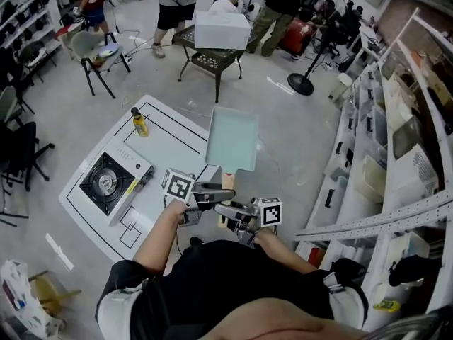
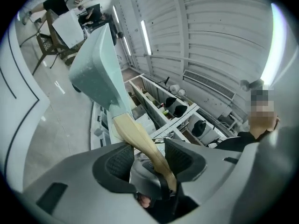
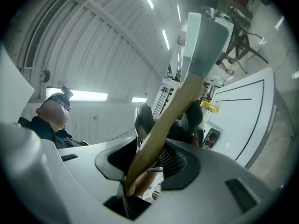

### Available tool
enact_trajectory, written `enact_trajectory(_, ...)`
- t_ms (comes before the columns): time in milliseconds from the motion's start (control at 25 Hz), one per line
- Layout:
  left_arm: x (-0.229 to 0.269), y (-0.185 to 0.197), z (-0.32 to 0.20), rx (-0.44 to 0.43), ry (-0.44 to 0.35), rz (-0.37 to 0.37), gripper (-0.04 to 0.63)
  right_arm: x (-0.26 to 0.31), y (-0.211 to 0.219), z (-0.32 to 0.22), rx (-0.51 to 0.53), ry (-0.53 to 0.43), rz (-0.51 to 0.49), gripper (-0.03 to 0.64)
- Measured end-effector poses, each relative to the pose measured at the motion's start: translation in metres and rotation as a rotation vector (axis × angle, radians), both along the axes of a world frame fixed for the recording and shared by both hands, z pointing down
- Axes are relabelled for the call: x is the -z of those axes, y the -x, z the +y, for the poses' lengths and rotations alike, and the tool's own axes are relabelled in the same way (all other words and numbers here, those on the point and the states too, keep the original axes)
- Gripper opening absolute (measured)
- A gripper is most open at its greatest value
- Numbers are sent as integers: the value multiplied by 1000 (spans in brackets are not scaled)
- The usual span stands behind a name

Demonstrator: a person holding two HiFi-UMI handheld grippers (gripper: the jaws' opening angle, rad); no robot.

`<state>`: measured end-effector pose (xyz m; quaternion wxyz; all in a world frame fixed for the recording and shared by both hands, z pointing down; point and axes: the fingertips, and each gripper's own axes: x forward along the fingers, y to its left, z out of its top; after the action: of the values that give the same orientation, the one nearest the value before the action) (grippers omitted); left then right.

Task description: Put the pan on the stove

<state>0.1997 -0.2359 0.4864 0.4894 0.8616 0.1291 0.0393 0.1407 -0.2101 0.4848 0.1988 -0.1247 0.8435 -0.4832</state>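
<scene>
A pale green rectangular pan (image 1: 231, 139) with a wooden handle (image 1: 227, 181) hangs in the air over the right edge of the white table (image 1: 173, 151). Both grippers hold it by the handle. My left gripper (image 1: 221, 193) is shut on the handle (image 2: 140, 139), which runs between its jaws, with the pan (image 2: 96, 71) tilted up and to the left. My right gripper (image 1: 225, 210) is shut on the same handle (image 3: 163, 125) from the other side, below the pan (image 3: 205, 43). The black portable stove (image 1: 106, 183) sits on the table's left part, well left of the pan.
A yellow bottle (image 1: 140, 124) stands on the table's far side. Behind are a black metal table with a white box (image 1: 221, 30), a folding chair (image 1: 95, 52), a fan stand (image 1: 301, 83) and several people. Shelving (image 1: 396, 154) runs along the right.
</scene>
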Motion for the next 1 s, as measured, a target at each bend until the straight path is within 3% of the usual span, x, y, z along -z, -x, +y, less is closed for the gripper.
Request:
enact_trajectory(360,-6,99,-60,282,-15,7,210,-5,88,-42,261,6,-10,166)
enact_trajectory(520,-13,144,-65,395,5,16,210,-11,128,-43,386,10,2,167)
enact_trajectory(720,-12,188,-67,540,-30,14,210,-12,163,-37,538,8,18,166)
enact_trajectory(1000,-24,246,-60,740,15,8,210,-26,210,-25,744,50,9,166)
